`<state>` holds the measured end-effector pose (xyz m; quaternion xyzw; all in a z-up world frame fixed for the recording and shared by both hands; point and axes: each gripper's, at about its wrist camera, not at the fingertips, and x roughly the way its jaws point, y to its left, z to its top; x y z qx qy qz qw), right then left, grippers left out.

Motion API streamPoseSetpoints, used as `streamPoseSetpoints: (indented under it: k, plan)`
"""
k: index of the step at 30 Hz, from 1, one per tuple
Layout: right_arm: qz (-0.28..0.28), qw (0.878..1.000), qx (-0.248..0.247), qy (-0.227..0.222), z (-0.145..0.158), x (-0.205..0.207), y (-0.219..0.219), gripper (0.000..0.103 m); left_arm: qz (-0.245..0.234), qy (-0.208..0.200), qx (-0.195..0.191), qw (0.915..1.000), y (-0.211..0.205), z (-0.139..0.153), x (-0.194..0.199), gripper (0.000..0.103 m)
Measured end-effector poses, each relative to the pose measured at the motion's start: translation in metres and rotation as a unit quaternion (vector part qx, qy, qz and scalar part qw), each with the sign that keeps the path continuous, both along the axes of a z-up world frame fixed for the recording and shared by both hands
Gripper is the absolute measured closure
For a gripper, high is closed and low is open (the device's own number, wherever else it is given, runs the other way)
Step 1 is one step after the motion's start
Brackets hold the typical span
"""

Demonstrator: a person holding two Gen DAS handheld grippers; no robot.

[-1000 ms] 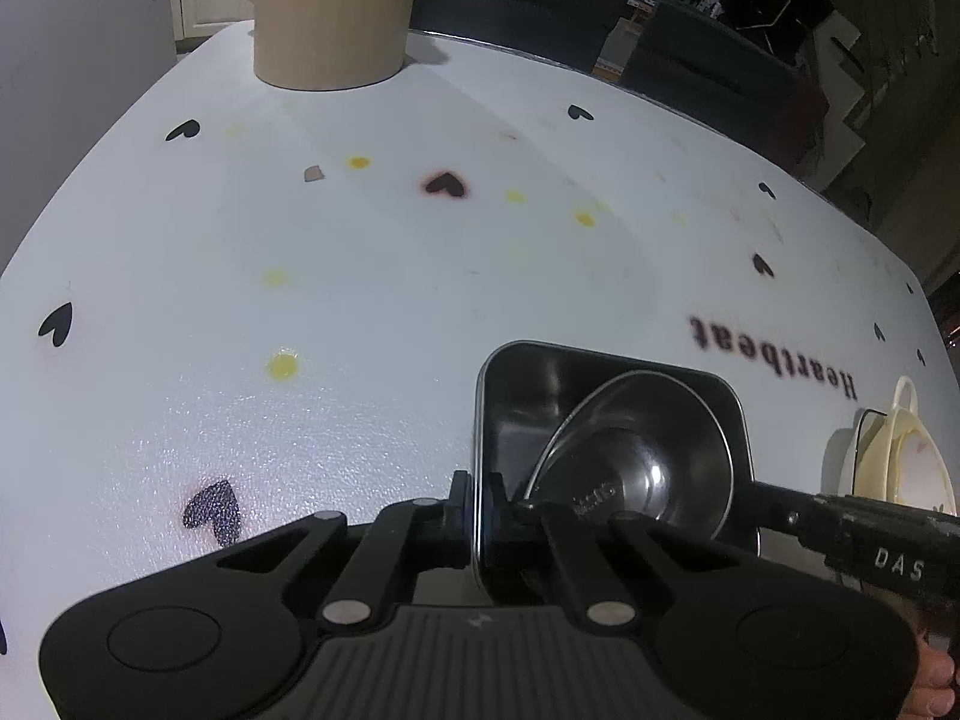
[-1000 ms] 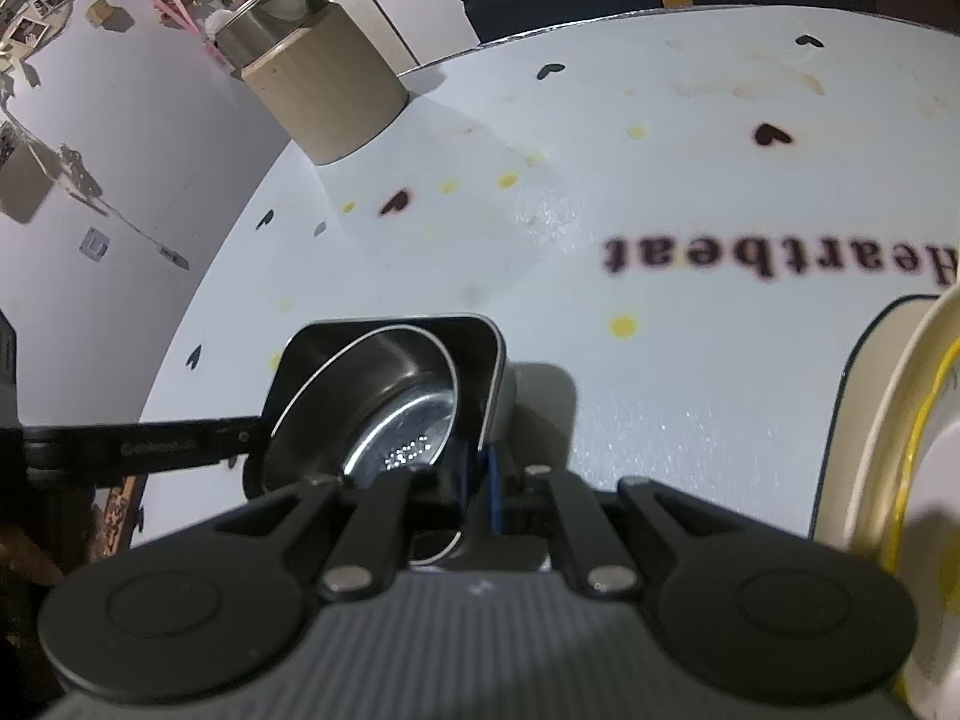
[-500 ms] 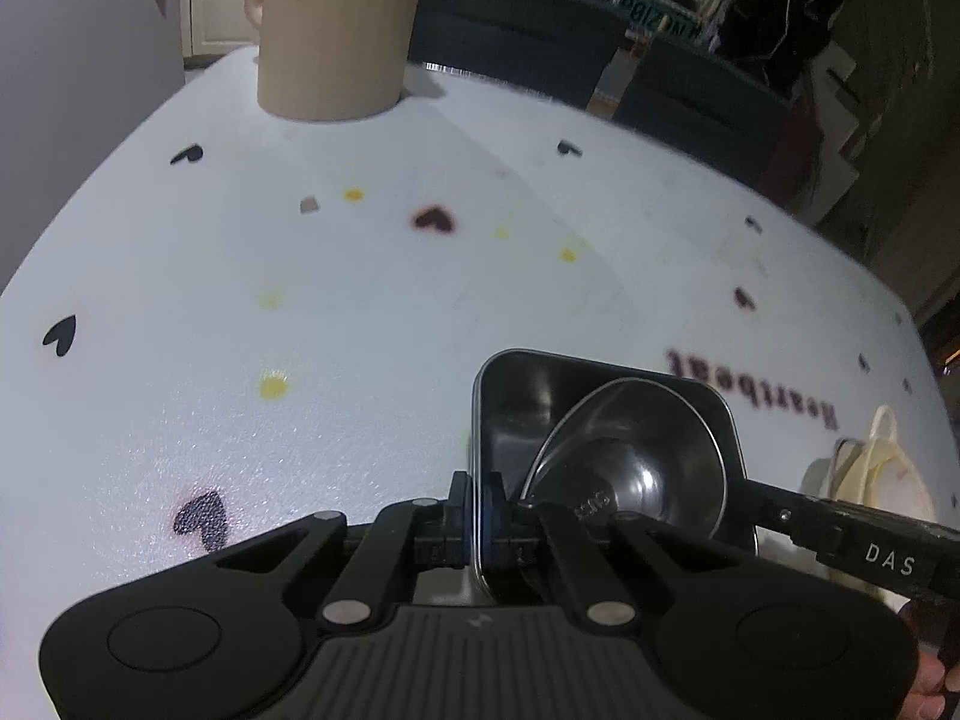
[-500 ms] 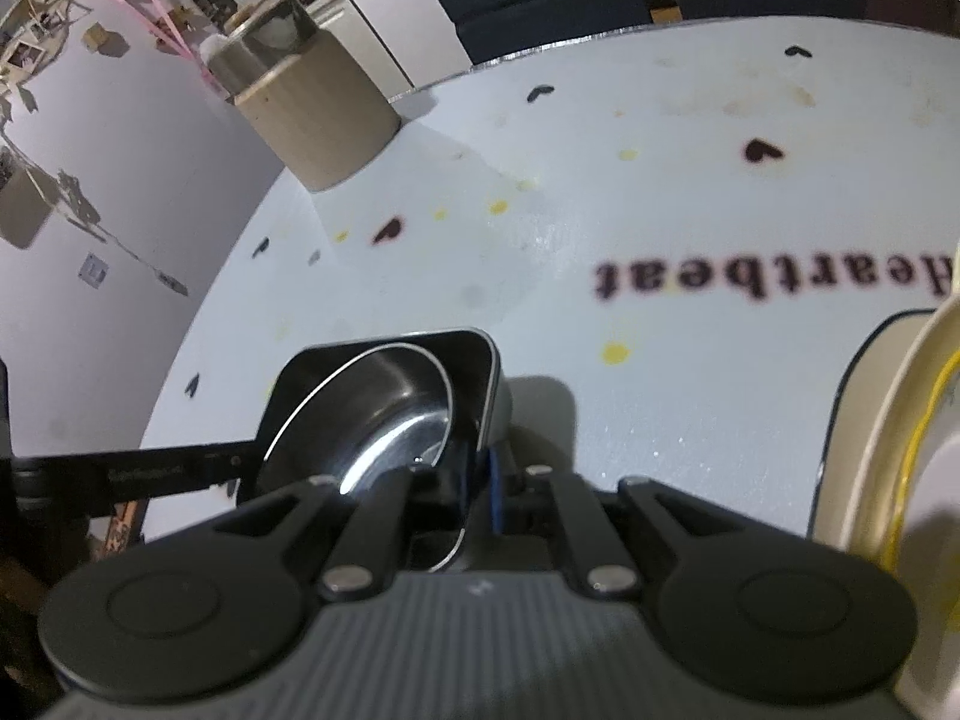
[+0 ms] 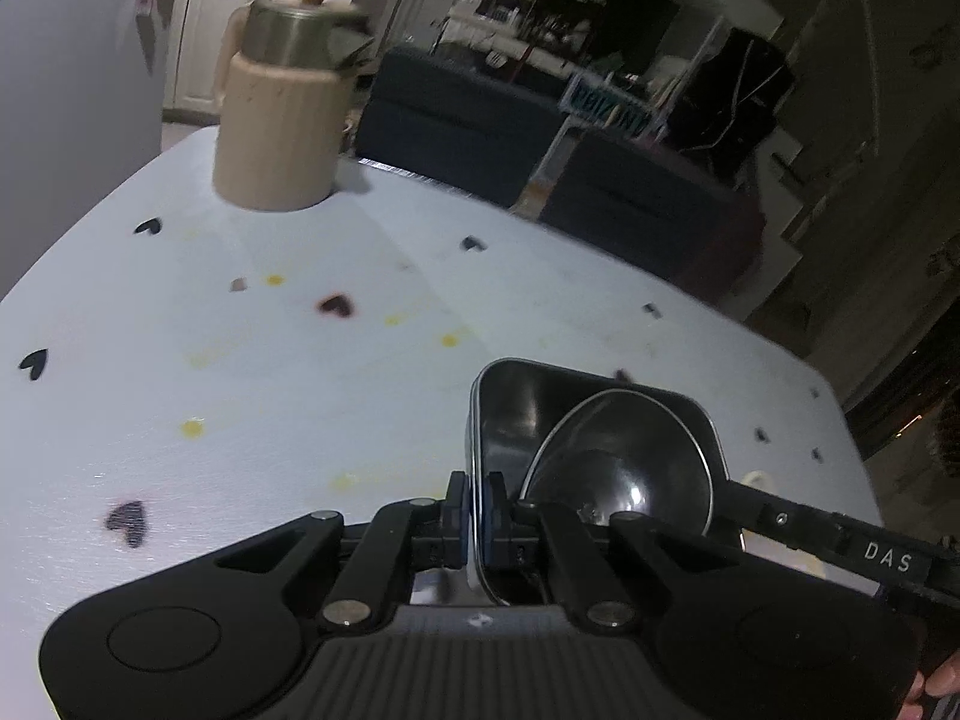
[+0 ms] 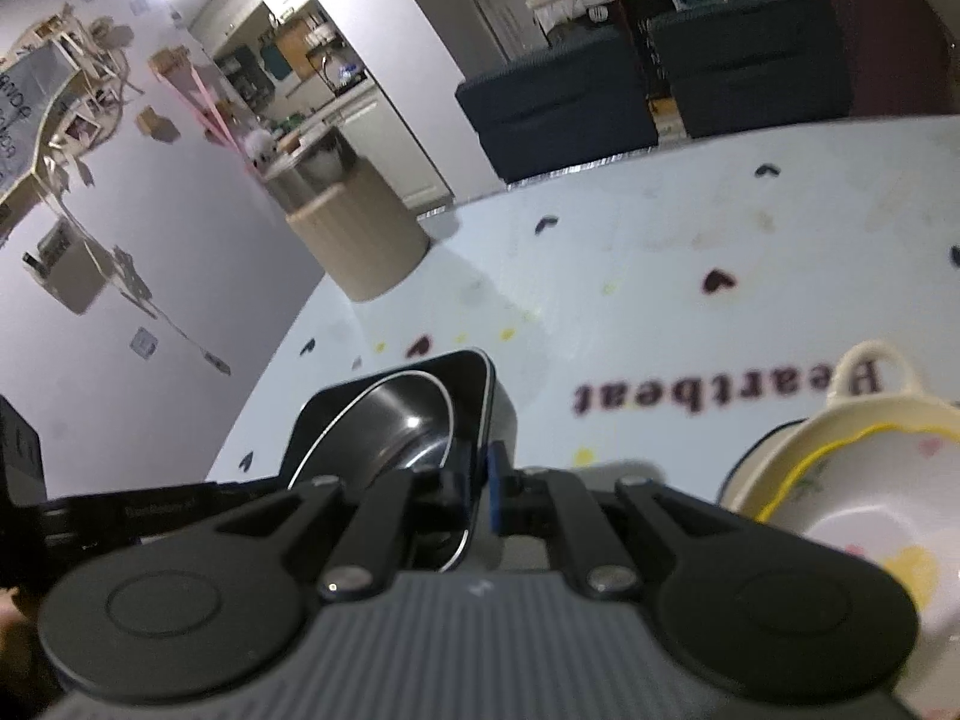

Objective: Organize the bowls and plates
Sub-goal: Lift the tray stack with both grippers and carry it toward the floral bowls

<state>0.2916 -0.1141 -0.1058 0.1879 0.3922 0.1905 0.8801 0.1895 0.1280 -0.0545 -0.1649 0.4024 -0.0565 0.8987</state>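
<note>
A square steel tray with rounded corners hangs above the white table, and a round steel bowl leans tilted inside it. My left gripper is shut on the tray's left wall. My right gripper is shut on the opposite wall of the same tray, with the bowl showing beside it. The right gripper's black fingers reach in from the right in the left wrist view. A cream bowl with a yellow wavy rim and a loop handle stands on the table to the right.
A beige ribbed jug with a metal lid stands at the table's far left corner. The tablecloth is white with small hearts and the word "Heartbeat". Dark sofas lie beyond the far table edge.
Both grippers have lifted the tray with the bowl off the table and tipped upward, so more of the room shows. The cream bowl now appears whole in the right wrist view.
</note>
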Motion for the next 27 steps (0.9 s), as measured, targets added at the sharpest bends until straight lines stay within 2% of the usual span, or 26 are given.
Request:
streamPoseSetpoints:
  k: [12,17,27]
  plan:
    - [-0.048,0.998,0.001,-0.035,0.021,-0.036,-0.079,0.097,-0.041,-0.046,-0.026,0.9978,-0.071,0.017,-0.012,0.097]
    - [-0.071,0.996,0.0,-0.044,0.024,-0.055,-0.11,0.097,-0.064,-0.049,-0.037,0.9961,-0.1,0.017,-0.013,0.097]
    - [-0.118,0.992,-0.008,-0.046,0.018,-0.076,-0.146,0.097,-0.089,-0.043,-0.067,0.9929,-0.145,0.007,-0.012,0.096]
